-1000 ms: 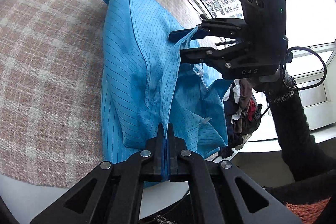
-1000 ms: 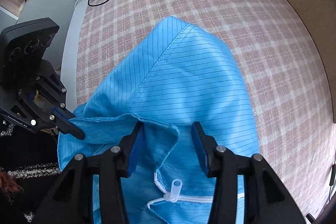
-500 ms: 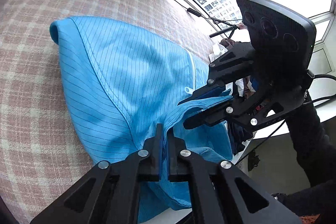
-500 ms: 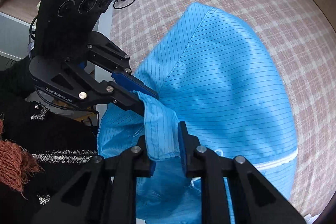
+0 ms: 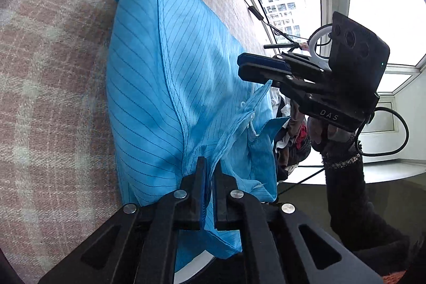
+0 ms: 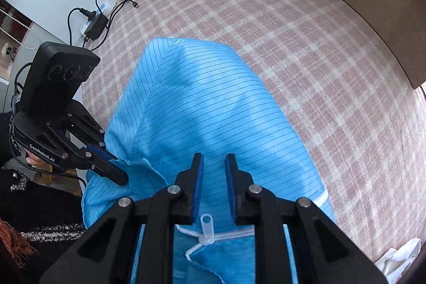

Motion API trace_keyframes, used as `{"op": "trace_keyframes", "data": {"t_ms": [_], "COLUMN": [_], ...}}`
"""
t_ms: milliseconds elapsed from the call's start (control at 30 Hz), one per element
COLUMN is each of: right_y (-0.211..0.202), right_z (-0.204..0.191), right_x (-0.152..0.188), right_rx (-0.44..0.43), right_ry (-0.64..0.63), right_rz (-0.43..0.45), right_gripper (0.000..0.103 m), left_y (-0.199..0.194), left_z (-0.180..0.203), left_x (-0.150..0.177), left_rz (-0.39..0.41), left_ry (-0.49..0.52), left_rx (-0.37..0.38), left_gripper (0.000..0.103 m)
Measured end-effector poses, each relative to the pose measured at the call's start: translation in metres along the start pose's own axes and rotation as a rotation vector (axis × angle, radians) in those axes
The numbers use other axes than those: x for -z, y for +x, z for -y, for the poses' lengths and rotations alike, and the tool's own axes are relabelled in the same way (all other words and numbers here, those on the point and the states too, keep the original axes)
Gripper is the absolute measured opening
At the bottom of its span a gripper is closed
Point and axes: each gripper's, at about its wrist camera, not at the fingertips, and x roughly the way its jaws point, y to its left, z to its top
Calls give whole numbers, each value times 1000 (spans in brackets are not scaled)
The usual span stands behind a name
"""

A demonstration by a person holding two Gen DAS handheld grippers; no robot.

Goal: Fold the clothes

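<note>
One blue garment (image 6: 202, 108) is lying on the plaid bed (image 6: 306, 49). Two grippers are working its near edge: the left gripper (image 5: 209, 164), jaws opening, is pinching fabric; the right gripper (image 6: 214, 164) is hovering slightly parted, empty.

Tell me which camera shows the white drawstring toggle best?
The right wrist view: the toggle sits close and sharp on its cord, lying on the blue garment. The left wrist view shows only thin white cord, small and far off.
</note>
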Motion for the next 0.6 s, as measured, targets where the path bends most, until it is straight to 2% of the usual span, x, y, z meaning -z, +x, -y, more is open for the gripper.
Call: {"op": "trace_keyframes", "data": {"t_ms": [67, 100, 167, 200, 233, 267, 300, 367, 400, 467, 500, 600], "right_y": [-25, -36, -38, -34, -28, -22, -16, -6, 3, 27, 30, -8], "right_z": [-15, -24, -41, -48, -47, -42, -38, -23, -20, -20, -20, -21], "right_x": [13, 20, 30, 32, 31, 30, 28, 19, 14, 7, 8, 28], "right_rx": [-23, -37, -20, 6, 20, 29, 37, 10, 31, 141, 158, 93], "right_ry": [-15, -25, -76, -103, -100, -85, -70, -14, -17, -55, -56, 7], "right_rz": [56, 80, 79, 64, 55, 48, 41, 67, 68, -17, -35, 47], "right_gripper": [22, 27, 38, 39, 39, 39, 39, 39, 39, 38, 38, 38], "left_y": [-5, -4, 1, 4, 5, 5, 8, 12, 14, 8, 3, -18], "left_z": [4, 7, 13, 16, 18, 16, 14, 12, 10, 12, 13, 24], "left_x": [-6, -8, -13, -15, -17, -17, -17, -17, -17, -15, -14, -9], "left_rz": [18, 19, -8, -25, -41, -54, -64, -63, -58, -40, -29, 3], "left_ry": [1, 15, 42, 55, 65, 66, 58, 44, 38, 44, 51, 79], "left_rx": [7, -2, -22, -33, -38, -35, -29, -50, -67, -97, -110, -160], "left_gripper": [20, 22, 22, 22, 17, 3, 0, 0, 0, 0, 1, 9]}}
